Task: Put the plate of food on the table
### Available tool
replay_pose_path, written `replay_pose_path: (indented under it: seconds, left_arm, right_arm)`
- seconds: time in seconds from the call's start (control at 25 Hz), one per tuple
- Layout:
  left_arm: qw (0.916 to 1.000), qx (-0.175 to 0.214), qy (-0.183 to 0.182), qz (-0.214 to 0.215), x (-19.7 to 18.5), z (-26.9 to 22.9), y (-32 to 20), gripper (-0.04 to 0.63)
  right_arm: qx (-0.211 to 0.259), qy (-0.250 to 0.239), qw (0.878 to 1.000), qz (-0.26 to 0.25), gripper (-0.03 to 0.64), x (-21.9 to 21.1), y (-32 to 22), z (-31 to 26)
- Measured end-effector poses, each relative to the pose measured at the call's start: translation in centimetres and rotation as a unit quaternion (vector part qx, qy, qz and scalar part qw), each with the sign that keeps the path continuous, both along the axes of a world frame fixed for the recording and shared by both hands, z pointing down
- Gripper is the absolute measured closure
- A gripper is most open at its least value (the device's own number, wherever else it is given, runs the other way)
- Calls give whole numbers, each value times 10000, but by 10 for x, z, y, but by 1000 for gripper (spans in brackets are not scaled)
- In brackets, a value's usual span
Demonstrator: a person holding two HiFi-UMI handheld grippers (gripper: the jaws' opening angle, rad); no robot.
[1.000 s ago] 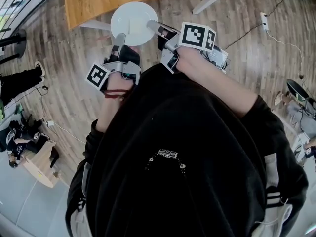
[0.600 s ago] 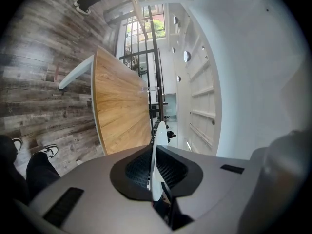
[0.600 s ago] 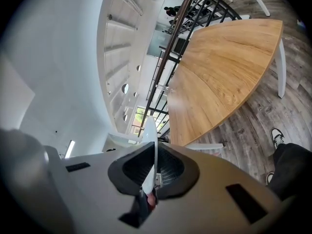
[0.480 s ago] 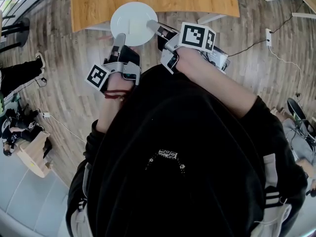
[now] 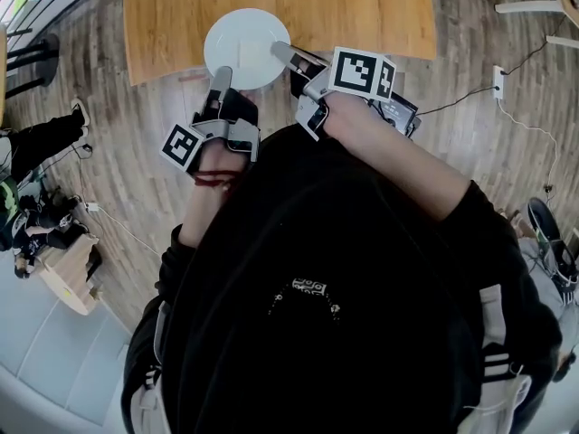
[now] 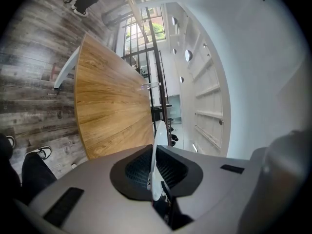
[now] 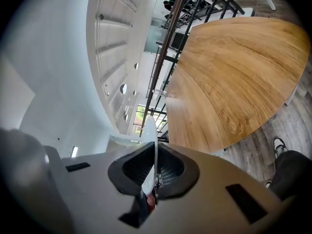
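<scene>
Pinching the white plate (image 5: pixel 246 36) by its near rim with left gripper (image 5: pixel 221 72) and right gripper (image 5: pixel 280 51), jaws nearly closed on it. Held over the wooden table (image 5: pixel 353 7) at its near edge. Off the table's right, a floor cable (image 5: pixel 470 98); off its left, a bystander's legs (image 5: pixel 41 141). Farther over the table than a second ago.

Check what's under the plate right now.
The plate, gripped at its rim by the left gripper and right gripper, overlaps the table edge and the floor. Whatever lies directly beneath is covered.
</scene>
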State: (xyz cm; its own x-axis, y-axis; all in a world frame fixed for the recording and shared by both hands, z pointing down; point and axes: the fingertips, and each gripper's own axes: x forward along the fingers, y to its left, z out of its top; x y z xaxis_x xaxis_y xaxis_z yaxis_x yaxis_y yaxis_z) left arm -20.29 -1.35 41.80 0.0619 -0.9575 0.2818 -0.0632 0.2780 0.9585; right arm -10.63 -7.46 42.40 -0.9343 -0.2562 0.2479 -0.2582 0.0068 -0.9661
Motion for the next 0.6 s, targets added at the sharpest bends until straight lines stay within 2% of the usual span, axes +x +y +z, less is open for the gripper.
replay_pose_path:
  seconds: [0.6]
  left_arm:
    - [9994, -260, -191, 99, 5, -10, -11, 575]
  right_arm:
    - [-247, -283, 9992, 116, 589, 6, -10, -1]
